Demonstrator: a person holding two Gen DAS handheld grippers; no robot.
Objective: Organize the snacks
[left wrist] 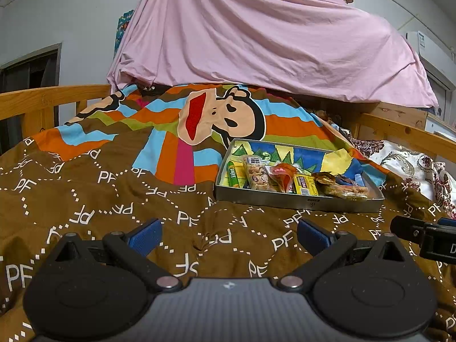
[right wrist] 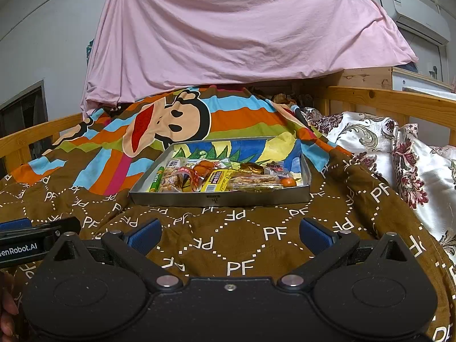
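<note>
Up close, both tools hang over the brown quilt point(right wrist: 233, 245) with nothing in them: the left gripper point(left wrist: 226, 235) has its blue pads spread wide, and the right gripper point(right wrist: 229, 235) is spread just as wide, the two side by side and short of the tray. Ahead of them the snacks point(right wrist: 216, 178) lie heaped along the near wall of a shallow metal tray point(right wrist: 219, 198) that rests on the soft, rumpled bedding. That footing is the first worry, I judge: pressing down on one edge could tip the tray or let it slide (a quilt gives no firm base). The packets overlap, a green tube point(left wrist: 233, 177) at the left end, a yellow pack point(right wrist: 215, 182) in the middle, crinkly wrappers across each other, so a pinch may catch two at once or drag a neighbour over the low rim. A small orange fruit point(right wrist: 287, 182) at the right end could roll if nudged. Beyond, the monkey-print cover point(left wrist: 222, 114) rises towards a draped pink sheet point(left wrist: 256, 34), well clear of the work.
</note>
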